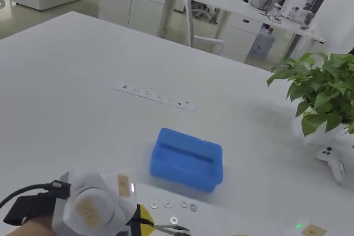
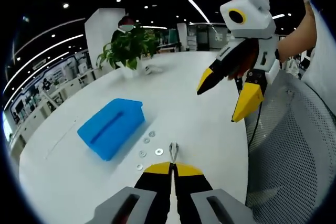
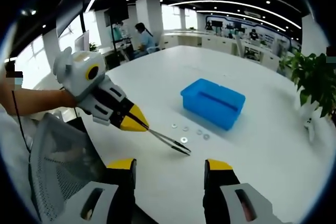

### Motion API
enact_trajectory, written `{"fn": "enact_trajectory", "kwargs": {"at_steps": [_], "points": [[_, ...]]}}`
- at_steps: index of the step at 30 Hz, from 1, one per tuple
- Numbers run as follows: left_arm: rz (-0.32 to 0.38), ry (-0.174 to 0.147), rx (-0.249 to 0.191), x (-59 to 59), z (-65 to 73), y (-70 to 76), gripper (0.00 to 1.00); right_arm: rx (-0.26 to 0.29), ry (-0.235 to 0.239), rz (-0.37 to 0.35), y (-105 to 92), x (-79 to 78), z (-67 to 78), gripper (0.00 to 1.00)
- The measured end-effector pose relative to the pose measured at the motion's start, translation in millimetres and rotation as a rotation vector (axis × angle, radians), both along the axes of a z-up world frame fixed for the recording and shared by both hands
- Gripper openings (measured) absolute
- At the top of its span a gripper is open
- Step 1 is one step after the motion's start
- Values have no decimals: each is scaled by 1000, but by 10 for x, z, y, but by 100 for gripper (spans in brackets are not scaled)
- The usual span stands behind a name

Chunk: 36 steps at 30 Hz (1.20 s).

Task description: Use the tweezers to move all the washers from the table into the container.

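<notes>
You have the table white and bare on all sides of the container, except toward you, where its edge runs close behind the left gripper; room to draw back is short there. The container is blue and rectangular, its long near wall facing you. Your left gripper has its jaws pressed together on the tweezers, whose long axis runs from the gripper toward that near wall. Your right gripper has its jaws apart, carries nothing, and is raised off the table, farther from the container than the left. Five washers counted, all on the table: four in a loose row just before the container's near wall, and a stray washer on your side of that row, just beside the tweezer tips. Judgement: the stray washer lies close along the tweezers' own line, so the left takes it; the lift to the container passes over the row, unobstructed
</notes>
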<state>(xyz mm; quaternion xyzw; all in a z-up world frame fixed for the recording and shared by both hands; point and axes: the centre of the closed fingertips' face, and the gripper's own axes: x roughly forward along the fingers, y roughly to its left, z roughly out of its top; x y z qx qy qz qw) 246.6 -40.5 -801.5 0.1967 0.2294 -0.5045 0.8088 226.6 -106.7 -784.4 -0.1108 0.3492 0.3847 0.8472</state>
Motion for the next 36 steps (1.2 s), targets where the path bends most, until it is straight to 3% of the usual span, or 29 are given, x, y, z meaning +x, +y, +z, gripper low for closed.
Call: {"fn": "enact_trajectory", "kwargs": {"at_steps": [2, 4, 7, 8, 13, 19, 23, 30, 36], "points": [[13, 2, -27, -54, 87, -18, 0, -8, 12, 39, 74, -29, -20, 42], [24, -16, -40, -104, 155, -24, 0, -13, 7, 82, 154, -42, -24, 38], [37, -5, -70, -181, 238, -32, 0, -4, 28, 137, 287, -85, -36, 31], [40, -5, -87, -219, 289, -43, 0, 6, 38, 192, 384, -135, -37, 30], [5, -35, -78, -369, 396, -62, 0, -19, 35, 319, 614, -189, -98, 24], [-68, -73, -38, -489, 465, -54, 0, -80, -62, 487, 778, -217, -125, 16], [-106, -84, -20, -511, 489, -37, 0, -86, -66, 527, 835, -265, -141, 13], [-170, -99, 2, -542, 528, -30, 0, -91, -124, 577, 888, -264, -121, 6], [-154, -111, -9, -532, 533, -13, 0, -104, -158, 601, 901, -262, -105, 4]]}}
